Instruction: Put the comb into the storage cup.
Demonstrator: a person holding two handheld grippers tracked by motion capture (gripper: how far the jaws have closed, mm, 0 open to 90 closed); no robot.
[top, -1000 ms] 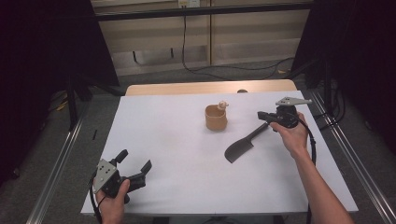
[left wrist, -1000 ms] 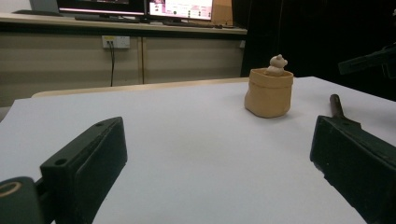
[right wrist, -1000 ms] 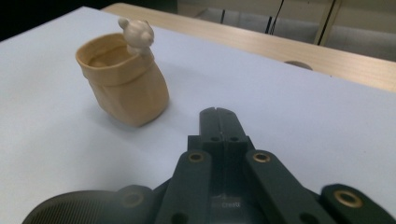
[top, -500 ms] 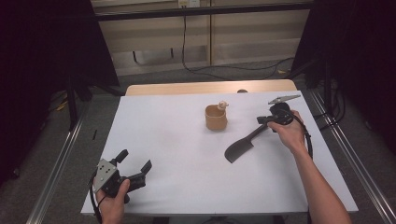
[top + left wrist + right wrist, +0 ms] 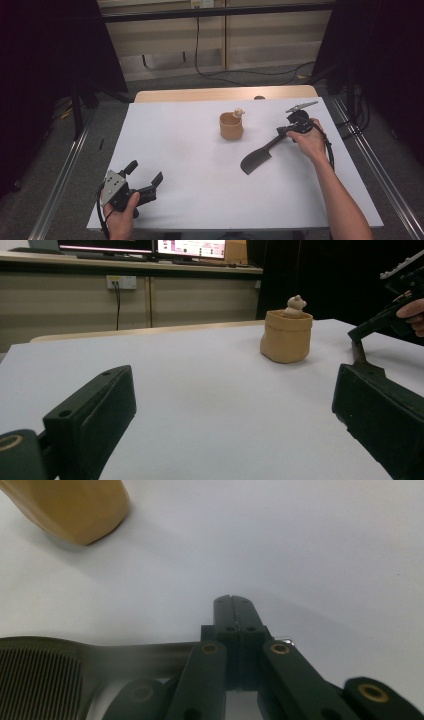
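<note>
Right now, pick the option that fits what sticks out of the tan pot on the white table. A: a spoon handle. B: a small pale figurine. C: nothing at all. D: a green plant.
B: in the left gripper view a small pale figurine pokes above the rim of the tan pot, and the high view shows the same.

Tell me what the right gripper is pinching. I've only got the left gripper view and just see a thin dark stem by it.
Observer: A dark tool with a broad ribbed head. The right gripper is shut on the end of its handle.
Operator: Where's that head relative to the tan pouch?
Observer: In the high view it is nearer the person than the tan pouch, slightly to its right and apart from it.
Operator: And my left gripper?
Observer: The left gripper sits by the table's near left corner, far from both.
</note>
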